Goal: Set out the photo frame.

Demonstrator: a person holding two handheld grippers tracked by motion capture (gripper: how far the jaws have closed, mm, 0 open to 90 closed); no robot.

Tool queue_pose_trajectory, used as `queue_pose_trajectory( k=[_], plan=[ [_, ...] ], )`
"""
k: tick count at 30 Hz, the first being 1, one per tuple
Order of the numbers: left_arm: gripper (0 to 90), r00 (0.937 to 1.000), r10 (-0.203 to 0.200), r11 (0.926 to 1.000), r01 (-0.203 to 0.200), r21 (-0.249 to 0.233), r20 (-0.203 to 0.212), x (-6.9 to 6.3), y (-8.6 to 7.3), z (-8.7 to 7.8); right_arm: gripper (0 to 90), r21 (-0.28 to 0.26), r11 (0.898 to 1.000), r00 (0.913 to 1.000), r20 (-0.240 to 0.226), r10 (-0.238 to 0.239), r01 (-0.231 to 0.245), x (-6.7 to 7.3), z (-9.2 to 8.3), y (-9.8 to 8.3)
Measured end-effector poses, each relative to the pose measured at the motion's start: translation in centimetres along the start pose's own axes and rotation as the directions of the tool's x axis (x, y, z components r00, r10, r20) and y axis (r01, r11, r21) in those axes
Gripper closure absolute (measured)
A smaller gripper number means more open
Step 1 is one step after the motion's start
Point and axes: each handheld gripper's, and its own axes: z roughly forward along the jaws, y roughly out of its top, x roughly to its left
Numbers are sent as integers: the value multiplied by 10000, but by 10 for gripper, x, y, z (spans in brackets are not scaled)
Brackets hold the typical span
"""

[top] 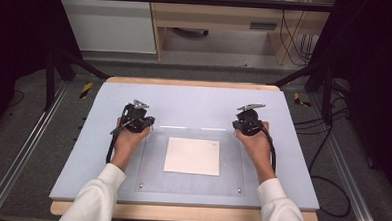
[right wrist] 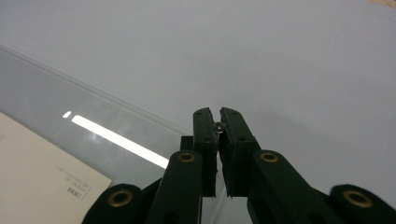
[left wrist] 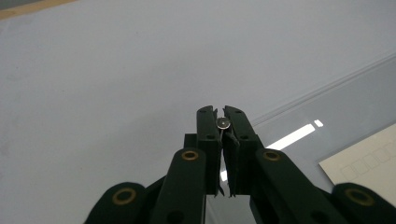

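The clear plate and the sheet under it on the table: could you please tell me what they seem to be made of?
Clear plate: probably acrylic or glass, glossy; it is see-through and mirrors a light strip. Sheet: likely paper or card, matte cream, with faint print.

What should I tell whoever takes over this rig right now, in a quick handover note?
Left gripper: shut, jaws pressed together at the far left corner screw of the clear acrylic sheet.
Right gripper: shut, tips at the far right corner screw.
The sheet lies flat on the pale blue-grey table mat, covering a square cream paper card.
Done: both hands placed at the far corners.
Left: sheet not lifted, paper untouched; whether the jaws actually grip the screws is unclear.
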Motion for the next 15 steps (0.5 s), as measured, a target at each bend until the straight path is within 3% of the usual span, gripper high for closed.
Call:
queue_pose_trajectory(
  k=[8, 15],
  plan=[
    [849, 9998, 58, 9981, -69, 614, 192, 3, 9, 2, 856, 568, 9984, 9999, -148, 36, -28, -2, 2, 8],
    [849, 9994, 131, 9939, -165, 1090, 318, 4, 15, 3, 851, 517, 9986, 9995, -293, 77, -62, -4, 2, 7]
  ],
)
